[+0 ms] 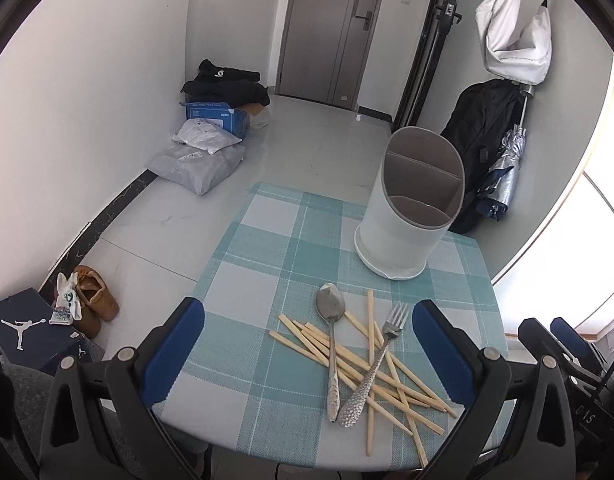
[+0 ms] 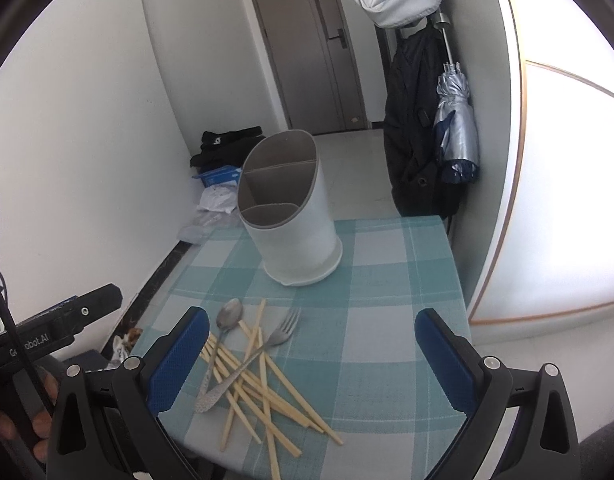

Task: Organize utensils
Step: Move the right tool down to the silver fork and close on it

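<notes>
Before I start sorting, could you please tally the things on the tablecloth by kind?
Spoon: 1
Fork: 1
Chopsticks: about 10 (they overlap, so the count is not exact)
Utensil holder: 1
Total: about 13

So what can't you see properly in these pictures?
- Left wrist view: the holder bottoms, hidden by its own walls.
- Left wrist view: some chopsticks lie under the spoon and fork.
- Right wrist view: the near table edge, hidden by the right gripper.
</notes>
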{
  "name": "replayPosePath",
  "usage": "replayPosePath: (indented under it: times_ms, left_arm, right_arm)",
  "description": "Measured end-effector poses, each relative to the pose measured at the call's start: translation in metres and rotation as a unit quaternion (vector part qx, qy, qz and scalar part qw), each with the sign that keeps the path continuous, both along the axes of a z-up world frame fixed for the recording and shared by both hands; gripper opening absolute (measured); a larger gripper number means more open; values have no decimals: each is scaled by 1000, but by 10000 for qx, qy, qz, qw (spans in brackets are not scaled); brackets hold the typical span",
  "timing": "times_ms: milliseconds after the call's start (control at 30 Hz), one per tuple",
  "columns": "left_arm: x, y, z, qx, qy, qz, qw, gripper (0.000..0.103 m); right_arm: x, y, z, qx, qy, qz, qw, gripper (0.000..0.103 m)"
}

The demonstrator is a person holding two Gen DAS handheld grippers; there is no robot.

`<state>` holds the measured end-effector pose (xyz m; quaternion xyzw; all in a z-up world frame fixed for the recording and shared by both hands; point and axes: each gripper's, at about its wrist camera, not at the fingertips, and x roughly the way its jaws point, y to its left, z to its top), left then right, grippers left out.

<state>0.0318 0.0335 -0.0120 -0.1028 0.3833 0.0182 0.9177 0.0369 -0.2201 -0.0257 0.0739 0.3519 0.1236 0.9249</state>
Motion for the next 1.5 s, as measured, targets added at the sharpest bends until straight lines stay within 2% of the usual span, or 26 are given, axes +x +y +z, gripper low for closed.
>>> replayPosePath:
  times_ms: [100,200,367,467,533,567,633,667,767,833,867,967,1133,1333,1500]
  left_arm:
    - [9,9,-4,-81,123,133,9998,102]
    - [18,18,-8,-208,254,270,9991,102]
    - [34,32,-12,-508,452,499,9964,102]
    - [42,38,-15,-647,552,606,9945,102]
    - [46,41,-16,-747,606,658,9932,102]
    - [48,43,-16,-785,631,677,9926,102]
    - [51,45,-17,-830,676,716,9917,102]
    - [53,46,-18,-844,692,731,9913,102]
    - [56,51,-20,-916,761,772,9899,102]
    - [58,54,-22,-959,812,801,9888,102]
    - [60,56,-23,-981,835,812,9883,102]
    - [61,58,-25,-1016,887,845,9873,102]
    - [63,58,-26,-996,907,870,9871,102]
    - [64,57,-28,-912,939,838,9878,102]
    - [66,55,-33,-817,1057,836,9875,102]
  right_arm:
    - [16,6,-8,-221,158,4,9996,103]
    - [30,10,-16,-200,336,99,9992,103]
    - [63,21,-40,54,1092,358,9934,101]
    - [82,33,-58,176,1572,542,9859,88]
    - [93,42,-70,110,1844,643,9807,72]
    - [96,46,-76,76,1980,683,9778,71]
    - [103,52,-86,121,2138,771,9738,59]
    - [105,54,-90,95,2205,758,9724,59]
    - [111,57,-98,7,2306,732,9703,56]
    - [113,59,-102,-49,2380,779,9681,47]
    - [114,61,-105,-121,2412,782,9672,46]
    - [114,64,-105,-241,2314,807,9692,43]
    - [113,67,-104,-294,2309,866,9687,18]
    - [106,64,-101,-181,2307,865,9690,12]
    - [108,47,-99,237,2400,768,9674,7]
